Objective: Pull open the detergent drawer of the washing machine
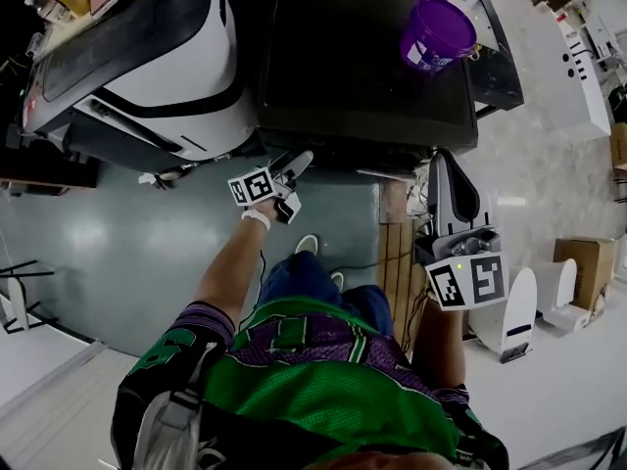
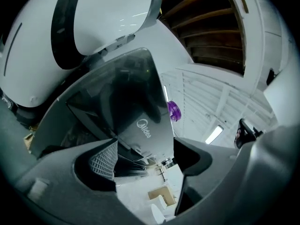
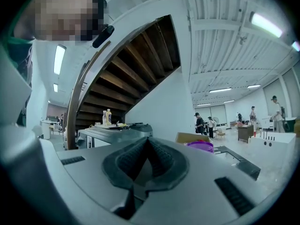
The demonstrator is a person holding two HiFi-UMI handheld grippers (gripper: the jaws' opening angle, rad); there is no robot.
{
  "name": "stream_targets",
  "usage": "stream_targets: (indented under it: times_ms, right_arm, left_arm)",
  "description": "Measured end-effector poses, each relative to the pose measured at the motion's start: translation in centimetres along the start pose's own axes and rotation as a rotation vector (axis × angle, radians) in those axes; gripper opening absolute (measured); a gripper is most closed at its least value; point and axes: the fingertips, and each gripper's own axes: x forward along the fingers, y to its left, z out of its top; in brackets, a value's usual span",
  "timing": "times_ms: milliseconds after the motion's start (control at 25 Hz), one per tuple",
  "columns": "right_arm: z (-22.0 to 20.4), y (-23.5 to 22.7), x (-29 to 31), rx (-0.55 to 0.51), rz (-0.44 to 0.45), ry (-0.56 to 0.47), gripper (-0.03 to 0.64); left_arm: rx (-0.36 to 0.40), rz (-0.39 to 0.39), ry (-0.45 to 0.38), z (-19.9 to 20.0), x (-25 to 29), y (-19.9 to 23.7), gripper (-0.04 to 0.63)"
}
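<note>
Now left hand-held gripper (image 1: 300, 161) points level — jaws apart.

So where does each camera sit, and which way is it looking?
Head view: on the wearer's head, facing steeply down at the washing machine; both arms, green jersey, left tool and right tool show.
Left gripper view: on the left tool, facing the washing machine through open jaws; only the tool shows.
Right gripper view: on the right tool, facing level across the room; closed jaws, person top left.
Shared: purple cup, in all three.
</note>
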Motion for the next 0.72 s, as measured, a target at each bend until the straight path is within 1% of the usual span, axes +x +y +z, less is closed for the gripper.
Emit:
stream_targets:
  times_ms: [80,120,360,480,560,720]
  right_arm:
    - [0.2,0.1,0.1,-0.005,-0.009,-0.011,0.002]
    - [0.2,0.0,0.1,-0.005,-0.012,-0.014,0.002]
    - [0.3,-0.9,-0.4,-0.015,-0.025,-0.019,0.002]
    - [0.0,-1.2,-0.4,-0.017,-0.028,-0.02,0.002]
    - [-0.1,-1.2,-0.5,-0.019,-0.026,-0.014,0.002]
    - [0.2,-1.3,-1.0,-0.033,-0.027,-0.015,0.002]
  left_arm:
    - [-0.003,-0.008,0.021,-0.4,0.6,0.7,0.36]
    - [-0.008,-0.013,0.019,-0.3,0.8,1.0,0.362]
    - [-0.021,-0.063,-0.052,1.2,1.3,1.6,0.364]
    - [-0.041,-0.095,-0.102,2.2,1.4,1.5,0.367]
    - [-0.057,-0.109,-0.117,2.3,1.5,1.4,0.373]
    - [-0.083,-0.101,-0.146,2.2,1.4,1.6,0.385]
